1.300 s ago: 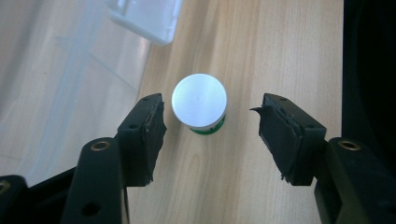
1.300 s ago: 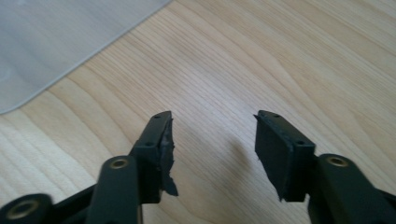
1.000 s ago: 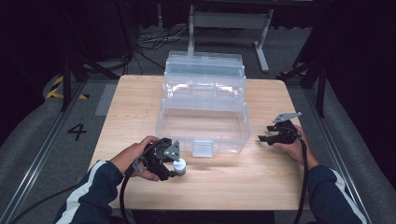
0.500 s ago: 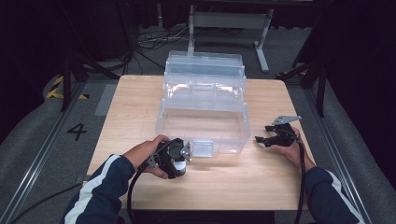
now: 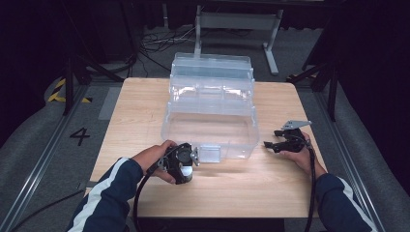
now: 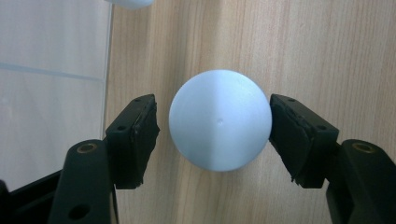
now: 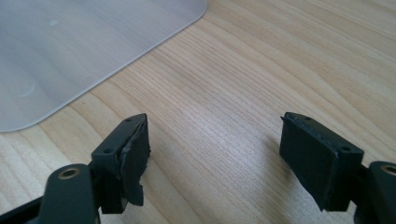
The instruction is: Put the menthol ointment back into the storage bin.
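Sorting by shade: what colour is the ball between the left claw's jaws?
Pale blue, almost white; the ball shows best in the left gripper view.

Lab: black curtains (image 5: 377, 72), floor cables (image 5: 154, 41)

A wooden table (image 5: 145, 111) carries a clear plastic box (image 5: 212, 106) and a pale ball (image 6: 220, 120).

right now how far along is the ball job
Early on. Done: the left gripper is lowered around the pale ball on the table, one jaw on each side. In hand: the grasp; a gap shows at one pad, so the ball is not clamped. The right gripper sits open with nothing between its jaws. Left, probably: close, lift, and move the ball, maybe into the clear box, which looks empty.
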Demonstrator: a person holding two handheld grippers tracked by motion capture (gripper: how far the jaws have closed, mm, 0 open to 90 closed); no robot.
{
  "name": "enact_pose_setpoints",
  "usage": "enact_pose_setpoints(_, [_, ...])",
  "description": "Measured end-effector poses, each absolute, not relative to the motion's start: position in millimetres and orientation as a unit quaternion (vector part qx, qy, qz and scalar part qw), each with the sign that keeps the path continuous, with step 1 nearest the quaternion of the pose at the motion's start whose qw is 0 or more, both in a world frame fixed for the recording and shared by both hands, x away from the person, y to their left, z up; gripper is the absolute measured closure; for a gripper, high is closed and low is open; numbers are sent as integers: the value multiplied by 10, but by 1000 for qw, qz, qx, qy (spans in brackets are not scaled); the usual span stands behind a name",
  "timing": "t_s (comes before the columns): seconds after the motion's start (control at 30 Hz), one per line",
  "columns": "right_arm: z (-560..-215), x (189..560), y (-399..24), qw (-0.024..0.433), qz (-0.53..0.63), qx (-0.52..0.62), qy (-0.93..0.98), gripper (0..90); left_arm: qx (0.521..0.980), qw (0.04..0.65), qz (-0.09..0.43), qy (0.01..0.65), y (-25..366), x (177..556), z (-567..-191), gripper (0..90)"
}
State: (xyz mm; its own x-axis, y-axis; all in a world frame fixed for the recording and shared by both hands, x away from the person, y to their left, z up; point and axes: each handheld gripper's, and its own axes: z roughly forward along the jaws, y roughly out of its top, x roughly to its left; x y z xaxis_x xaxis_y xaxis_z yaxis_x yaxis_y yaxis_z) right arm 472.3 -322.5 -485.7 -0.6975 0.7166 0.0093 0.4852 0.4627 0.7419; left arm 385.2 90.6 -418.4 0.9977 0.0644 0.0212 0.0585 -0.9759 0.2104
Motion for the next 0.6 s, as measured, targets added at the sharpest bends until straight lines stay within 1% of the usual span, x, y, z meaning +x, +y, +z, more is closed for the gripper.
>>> enact_pose_setpoints(0.17, [-4865,4722,-3222,155,379,358,839,244,993,113,0,24,900,3868,-4204,461])
enact_pose_setpoints(0.27, [-4866,4722,-3219,155,379,359,839,244,993,112,-1,23,897,3862,-4211,465])
enact_pose_setpoints(0.37, [-4866,4722,-3217,156,379,359,838,244,994,108,-3,23,888,3867,-4222,496])
enact_pose_setpoints(0.6, [-4866,4719,-3215,156,379,360,838,244,994,111,0,18,887,3874,-4222,502])
